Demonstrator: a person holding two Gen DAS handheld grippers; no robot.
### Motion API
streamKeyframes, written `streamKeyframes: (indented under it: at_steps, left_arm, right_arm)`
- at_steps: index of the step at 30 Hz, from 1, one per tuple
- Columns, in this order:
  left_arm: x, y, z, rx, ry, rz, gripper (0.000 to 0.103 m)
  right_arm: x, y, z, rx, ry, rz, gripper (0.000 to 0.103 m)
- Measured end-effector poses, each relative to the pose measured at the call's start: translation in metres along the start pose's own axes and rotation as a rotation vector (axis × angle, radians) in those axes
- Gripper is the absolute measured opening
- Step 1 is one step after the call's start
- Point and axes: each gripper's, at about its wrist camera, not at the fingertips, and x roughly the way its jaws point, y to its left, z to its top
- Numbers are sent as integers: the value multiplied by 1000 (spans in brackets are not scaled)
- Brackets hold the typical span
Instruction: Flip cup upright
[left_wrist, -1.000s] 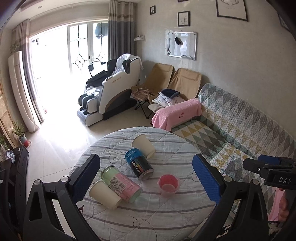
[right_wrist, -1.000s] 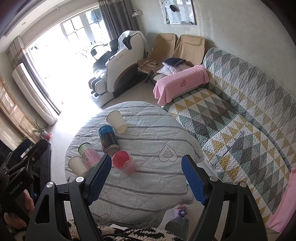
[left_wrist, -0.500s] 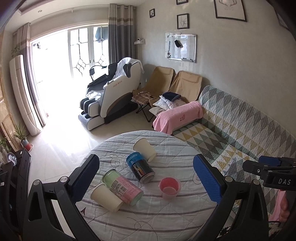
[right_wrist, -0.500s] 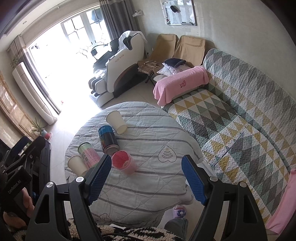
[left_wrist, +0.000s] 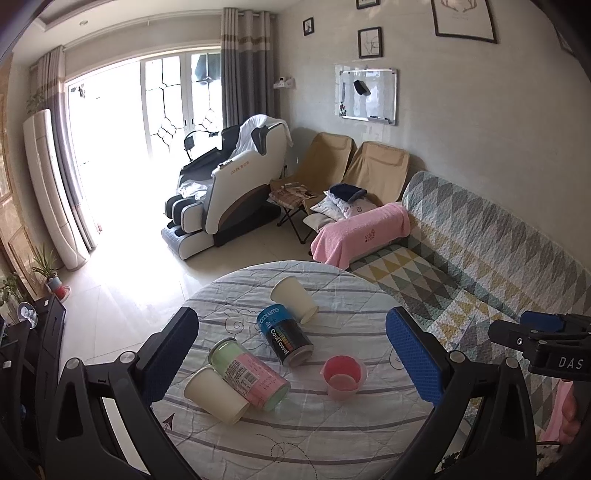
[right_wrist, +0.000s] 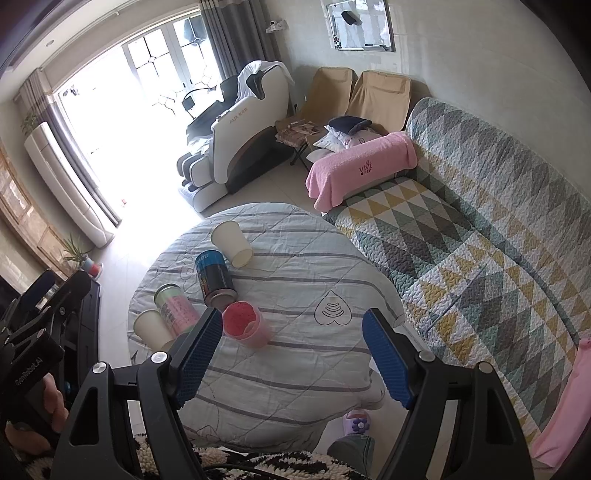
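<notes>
Cups lay about the tabletop (left_wrist: 332, 435): a pink cup (left_wrist: 344, 376) stood mouth-up near the front, while two cream cups, one far (left_wrist: 293, 299) and one near (left_wrist: 216, 394), lay on their sides, as did two cans (left_wrist: 286, 338) between them. Which cup the task meant could not be told; the pink one already stood upright, the cream ones did not. Both grippers, left (left_wrist: 291, 363) and right (right_wrist: 291, 363), hovered well above the tabletop, fingers spread wide, holding nothing.
</notes>
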Motion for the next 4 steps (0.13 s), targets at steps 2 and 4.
streamKeyframes:
  at_steps: [2,4]
  left_arm:
    - [-1,4,2,-14,-13,-4,103]
    - [0,6,2,-22,-9,-7,103]
  right_arm:
    - [0,-1,-1,2,2,-1,79]
    - [-1,-2,-1,5,3,-1,79]
